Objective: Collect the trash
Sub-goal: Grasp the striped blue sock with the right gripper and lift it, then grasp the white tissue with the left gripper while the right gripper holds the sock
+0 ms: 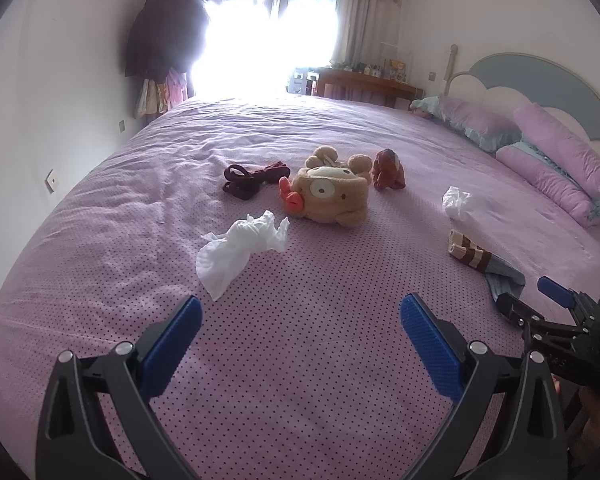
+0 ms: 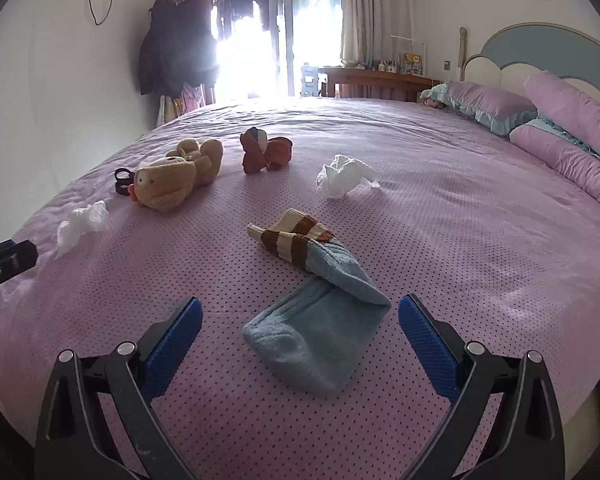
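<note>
Wide bed (image 1: 300, 360) covered by a lilac sheet with dark dots, filling most of both views; behind it a bright glazed door (image 1: 260, 40), dark coats (image 1: 160, 32) hung on the left wall, a wooden desk (image 1: 360, 84) and a scalloped headboard (image 1: 540, 80) with lilac pillows (image 1: 560, 168) at the right. On the sheet lie two pieces of trash: a crumpled white tissue (image 1: 240, 248) just ahead of the left gripper (image 1: 300, 320), and a second crumpled tissue (image 2: 344, 176) farther toward the pillows, well apart from the first. Between them rest a tan plush toy (image 1: 332, 192), a smaller red-brown plush (image 1: 388, 170) beside it, and a dark strap (image 1: 252, 178) (coiled, to the toy's left). A blue sock with striped cuff (image 2: 316, 300) lies folded just ahead of the right gripper (image 2: 300, 320). Both grippers hover low over the near edge of the bed, pointing toward the door, blue-padded fingers (image 1: 176, 340) spread wide and holding nothing.
</note>
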